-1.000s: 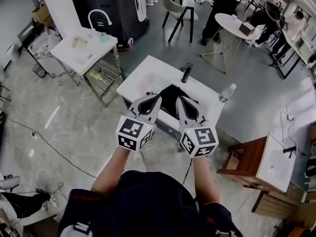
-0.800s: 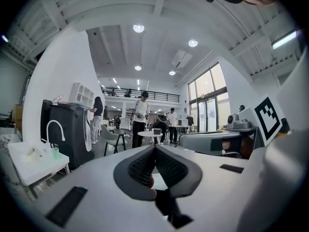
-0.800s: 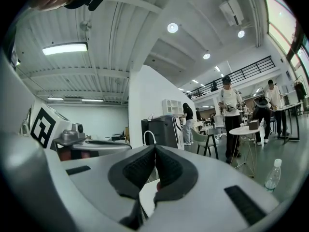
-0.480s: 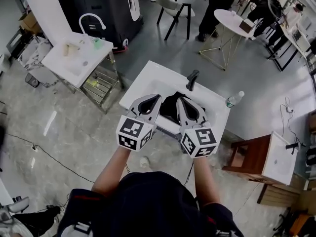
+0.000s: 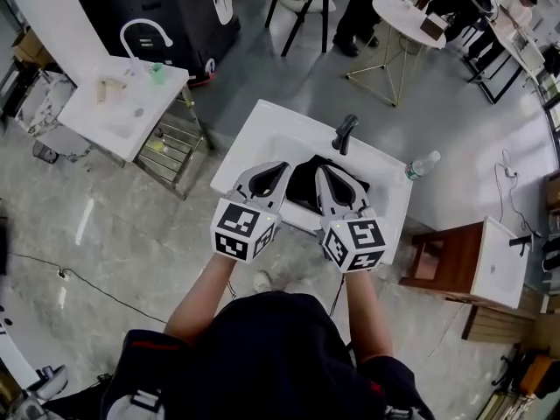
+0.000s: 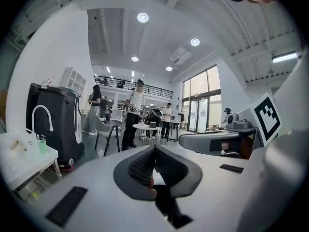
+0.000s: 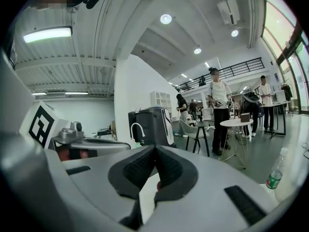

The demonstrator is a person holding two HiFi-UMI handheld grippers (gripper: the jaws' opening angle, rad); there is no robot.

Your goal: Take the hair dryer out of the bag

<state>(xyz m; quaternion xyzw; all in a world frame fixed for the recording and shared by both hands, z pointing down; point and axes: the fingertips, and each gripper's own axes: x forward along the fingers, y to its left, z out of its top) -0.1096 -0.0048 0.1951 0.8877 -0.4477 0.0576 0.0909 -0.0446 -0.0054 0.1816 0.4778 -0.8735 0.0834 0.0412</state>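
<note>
Soft black bag, crumpled in the smooth white rectangular washstand toward its near edge before the black faucet, appears between left gripper and right gripper, each with ribbed dark pads pressed together on nothing.

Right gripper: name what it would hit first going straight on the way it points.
Probably the black bag in the white sink: the right gripper, shut, points across it. Height is unclear; it may pass above toward the faucet.

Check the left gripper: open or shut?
Shut, empty: the left gripper has its pads meeting at the tips, nothing between them.
</note>
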